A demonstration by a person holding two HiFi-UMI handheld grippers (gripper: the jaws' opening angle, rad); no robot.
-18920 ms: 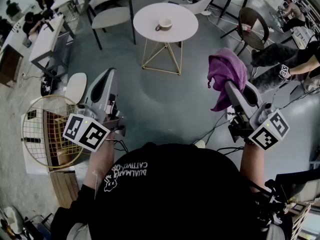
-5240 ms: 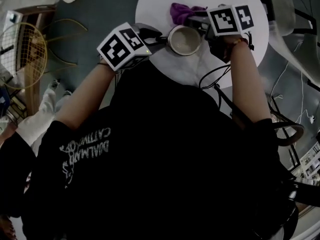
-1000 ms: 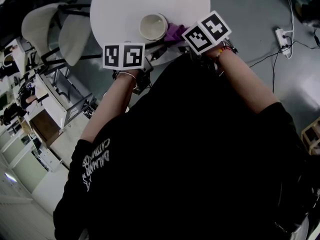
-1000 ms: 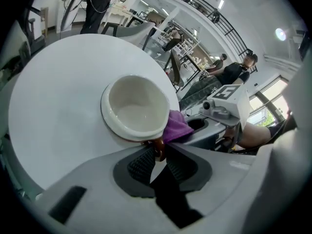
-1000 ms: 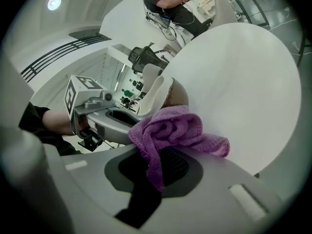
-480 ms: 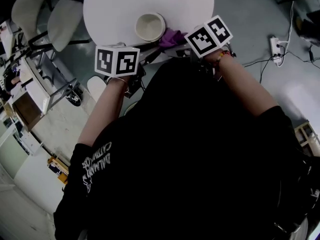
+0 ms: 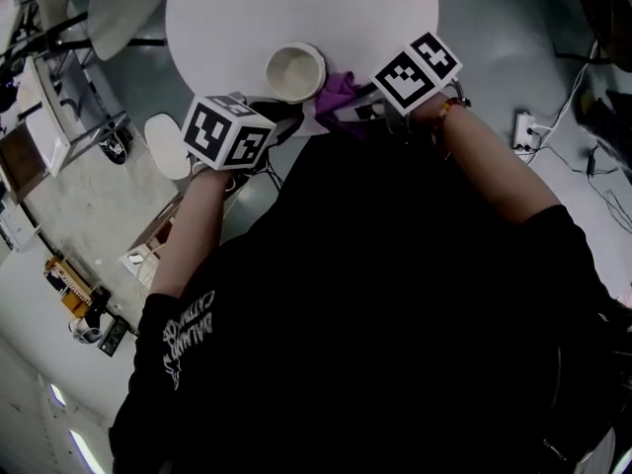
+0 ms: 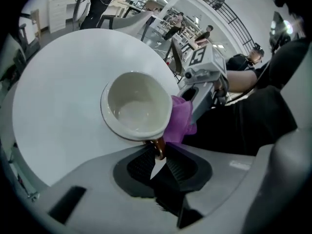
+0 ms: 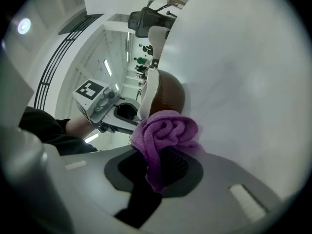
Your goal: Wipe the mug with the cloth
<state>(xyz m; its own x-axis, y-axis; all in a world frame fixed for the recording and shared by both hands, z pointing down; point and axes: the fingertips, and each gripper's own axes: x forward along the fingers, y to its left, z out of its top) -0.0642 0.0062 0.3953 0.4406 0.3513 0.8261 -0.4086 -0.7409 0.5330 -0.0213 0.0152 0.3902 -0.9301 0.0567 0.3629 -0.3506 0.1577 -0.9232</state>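
Against the mug (image 7: 294, 71), right tool (image 9: 155, 165) still presses clamped cloth (image 9: 168, 130); left tool (image 8: 158, 161) grips handle (image 8: 159, 148)

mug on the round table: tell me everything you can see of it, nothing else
The mug is glossy, ceramic by the look: cream inside and at the rim, brown outside, with a brown handle. It is empty and stands mouth-up on the white round table, near the person's edge. The left gripper pinches its handle. The purple cloth, held in the right gripper, presses on its side.
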